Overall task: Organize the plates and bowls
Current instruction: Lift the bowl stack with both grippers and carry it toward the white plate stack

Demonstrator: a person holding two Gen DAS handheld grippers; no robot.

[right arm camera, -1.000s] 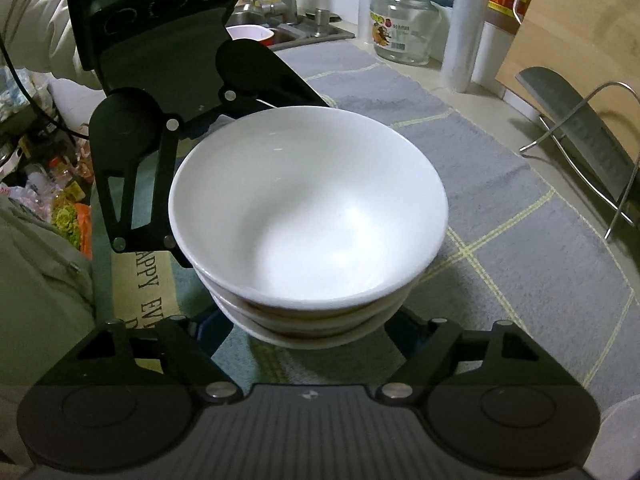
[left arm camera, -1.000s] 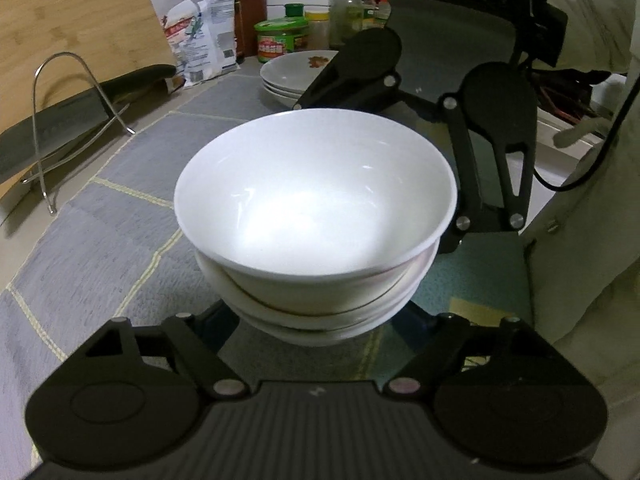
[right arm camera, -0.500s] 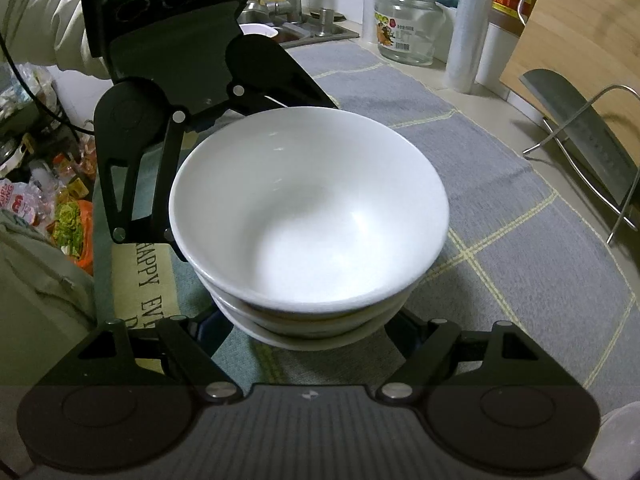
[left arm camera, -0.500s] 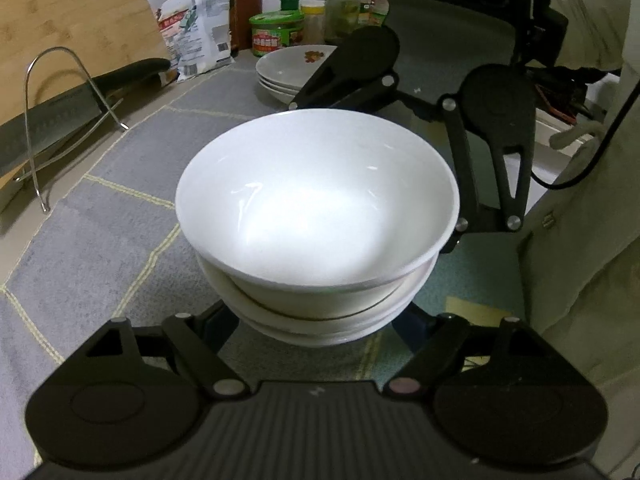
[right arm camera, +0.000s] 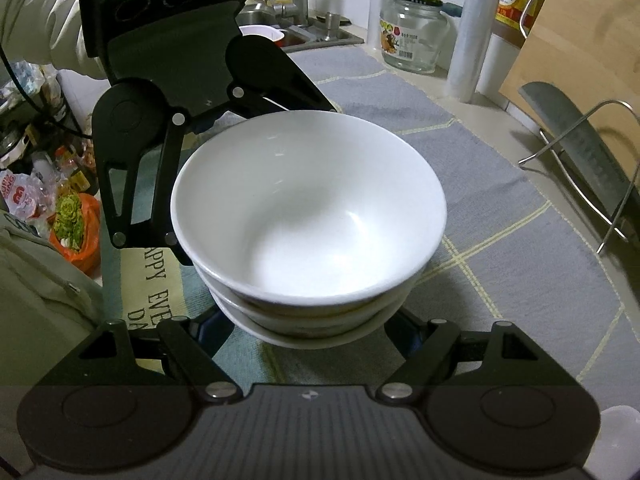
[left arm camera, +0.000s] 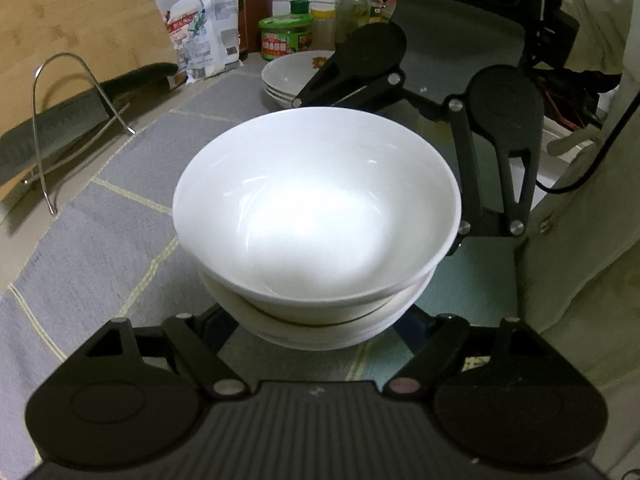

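Note:
A stack of three white bowls (left arm camera: 316,216) (right arm camera: 308,216) fills the middle of both wrist views, over a grey checked mat (right arm camera: 520,264). My left gripper (left arm camera: 316,332) clasps the lowest bowl from one side, its fingertips hidden under the stack. My right gripper (right arm camera: 316,330) clasps the same stack from the opposite side, and its tips are hidden too. Each gripper shows in the other's view, its fingers (left arm camera: 468,200) (right arm camera: 160,208) lying against the bowls' far walls. I cannot tell whether the stack rests on the mat or hangs just above it.
A stack of shallow plates (left arm camera: 288,76) stands beyond the bowls near jars and bottles (left arm camera: 284,36). At the mat's edge a wire rack (left arm camera: 76,128) holds a cleaver (right arm camera: 576,140) before a wooden board (left arm camera: 72,12). A glass jar (right arm camera: 412,36) and a sink (right arm camera: 304,36) lie further off.

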